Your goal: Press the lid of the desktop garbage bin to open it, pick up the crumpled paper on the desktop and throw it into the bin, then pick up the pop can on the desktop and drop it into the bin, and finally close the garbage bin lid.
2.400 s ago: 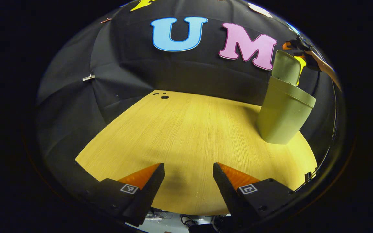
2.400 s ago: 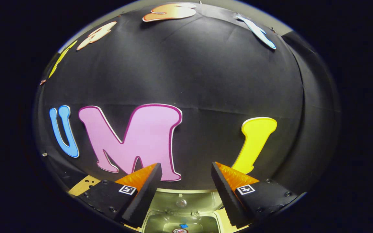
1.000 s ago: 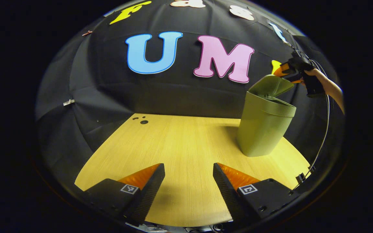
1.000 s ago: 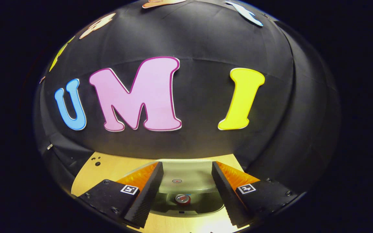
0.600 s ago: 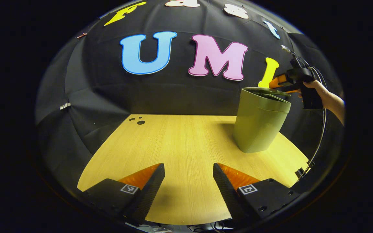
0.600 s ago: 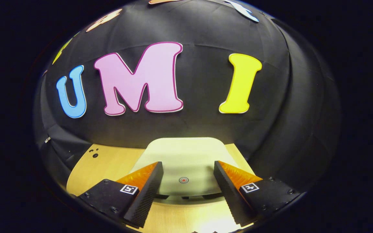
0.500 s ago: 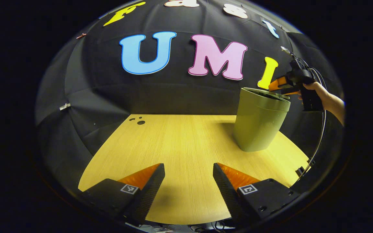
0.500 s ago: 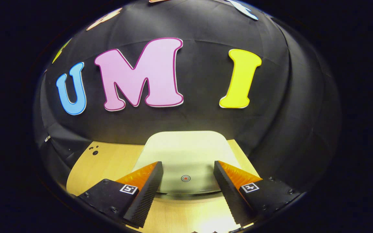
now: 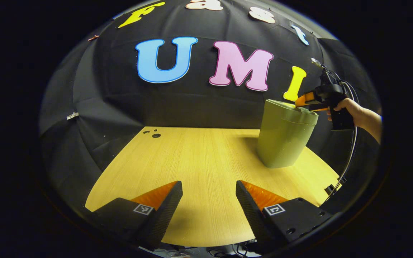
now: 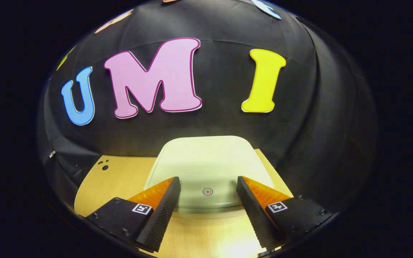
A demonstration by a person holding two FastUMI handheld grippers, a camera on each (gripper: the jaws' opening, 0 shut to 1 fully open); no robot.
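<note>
The olive-green garbage bin [image 9: 283, 139] stands on the wooden table [image 9: 199, 161] toward its right back. Its lid [image 10: 206, 168] lies flat and closed, with a small red ring mark [image 10: 207, 191] near its front edge. My right gripper [image 10: 208, 186] hovers open just over the lid's front, one finger on each side of the ring mark. In the left gripper view that right gripper [image 9: 305, 102] sits at the bin's top rim, held by a hand [image 9: 350, 109]. My left gripper [image 9: 209, 190] is open over the table's near part, with nothing between its fingers.
A few small dark holes [image 9: 154, 134] mark the table's back left corner. A cable [image 9: 350, 157] hangs from the right gripper down past the table's right edge. A black cloth wall closes the back and sides.
The bin lid has swung from upright down to flat and closed, with the right gripper following it down. The can inside the bin is hidden under it. The left gripper hardly moved.
</note>
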